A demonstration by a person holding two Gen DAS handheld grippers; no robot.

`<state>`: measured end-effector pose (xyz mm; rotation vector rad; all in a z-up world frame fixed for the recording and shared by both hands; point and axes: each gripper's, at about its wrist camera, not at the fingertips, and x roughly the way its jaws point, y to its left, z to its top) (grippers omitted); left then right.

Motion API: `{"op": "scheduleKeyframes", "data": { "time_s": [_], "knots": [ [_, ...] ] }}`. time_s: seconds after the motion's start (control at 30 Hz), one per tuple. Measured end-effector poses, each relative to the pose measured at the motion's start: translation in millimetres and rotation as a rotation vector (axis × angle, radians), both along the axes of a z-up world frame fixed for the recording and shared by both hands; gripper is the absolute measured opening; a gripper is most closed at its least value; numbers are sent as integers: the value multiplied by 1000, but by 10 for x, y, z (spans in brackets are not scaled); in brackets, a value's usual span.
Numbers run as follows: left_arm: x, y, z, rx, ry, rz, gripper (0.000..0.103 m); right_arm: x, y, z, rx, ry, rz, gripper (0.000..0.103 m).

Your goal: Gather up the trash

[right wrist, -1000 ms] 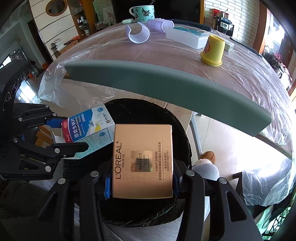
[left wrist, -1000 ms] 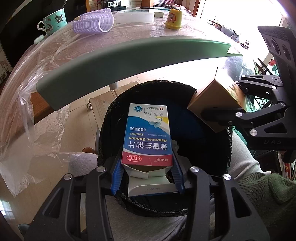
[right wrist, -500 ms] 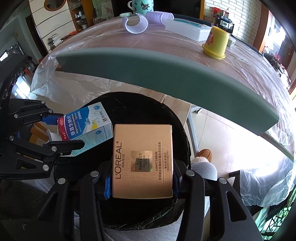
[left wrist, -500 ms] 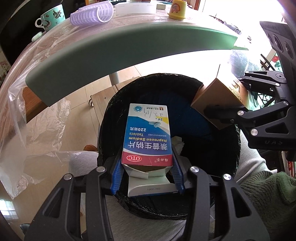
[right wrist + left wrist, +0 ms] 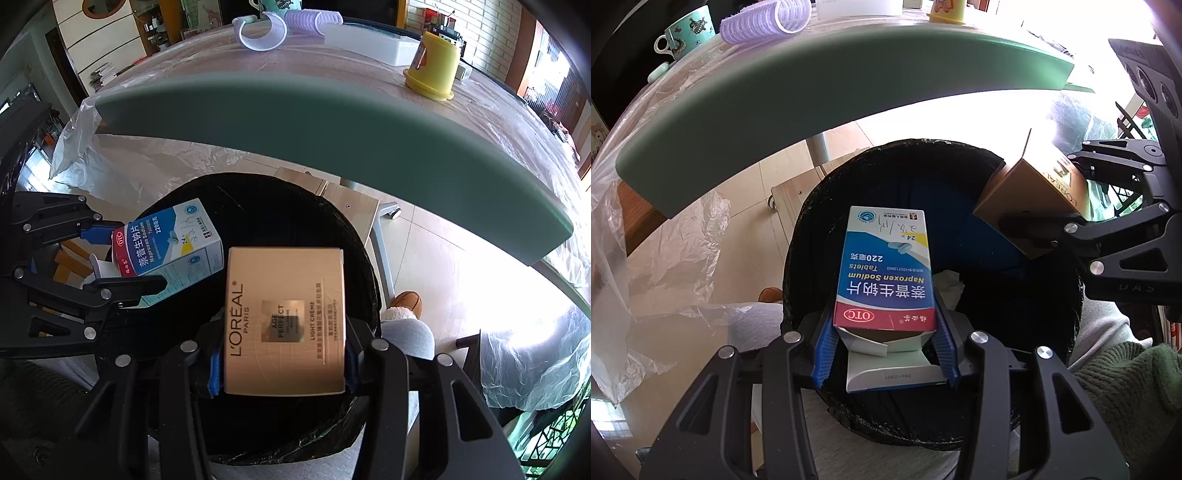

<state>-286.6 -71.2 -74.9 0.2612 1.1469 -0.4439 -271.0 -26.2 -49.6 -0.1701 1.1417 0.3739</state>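
My left gripper [image 5: 884, 343] is shut on a blue and white medicine box [image 5: 886, 269], its end flap open, held over the mouth of a black-lined trash bin [image 5: 1049, 391]. The same medicine box [image 5: 173, 251] shows at the left of the right wrist view, in the left gripper [image 5: 125, 258]. My right gripper [image 5: 284, 362] is shut on a gold cream box [image 5: 286, 317], also above the trash bin [image 5: 280, 443]. In the left wrist view the gold cream box [image 5: 1030, 199] hangs over the bin's right rim, in the right gripper [image 5: 1056, 206]. White crumpled paper [image 5: 949, 288] lies inside the bin.
A green-edged table [image 5: 812, 92] under plastic sheet overhangs the bin. On it stand a teal mug [image 5: 689, 33], lilac hair rollers [image 5: 764, 18], a white case [image 5: 373, 46] and a yellow cup [image 5: 432, 66]. A person's grey-clad knee [image 5: 406, 332] and green sleeve [image 5: 1126, 384] are close.
Both cameras have tipped slightly, so the table edge looms larger and the bin sits lower in view. Both boxes remain clamped over the bin.
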Motion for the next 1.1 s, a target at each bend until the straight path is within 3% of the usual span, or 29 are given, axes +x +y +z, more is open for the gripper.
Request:
{"op": "scheduleKeyframes", "data": {
  "time_s": [0.5, 0.53, 0.57, 0.6, 0.73, 0.83, 0.87, 0.93, 1.0, 1.1],
  "knots": [
    [-31, -42, 21, -1, -14, 2, 50, 9, 29, -39, -13, 5, -11, 48],
    [-29, -39, 30, -1, -17, 10, 56, 12, 17, -27, -12, 1, -26, 50],
    [-32, -28, 44, -2, -24, 20, 67, 16, 4, -15, -5, 1, -35, 59],
    [-36, -18, 60, -8, -27, 25, 67, 9, -14, 9, 4, -4, -47, 66],
    [-83, 32, 216, -27, -47, 38, 67, -70, -104, 153, 4, -51, -73, 68],
    [-158, 119, 508, -70, -107, 47, 67, -139, -210, 422, 41, -117, -90, 68],
    [-174, 158, 620, -89, -134, 49, 67, -163, -255, 539, 63, -151, -95, 73],
    [-215, 248, 923, -145, -219, 62, 78, -226, -333, 822, 97, -255, -114, 87],
    [-257, 347, 1236, -209, -341, 98, 102, -267, -408, 1137, 119, -409, -153, 99],
    [-228, 475, 1594, -294, -502, 177, 102, -213, -484, 1418, 141, -539, -187, 99]
  ]
}}
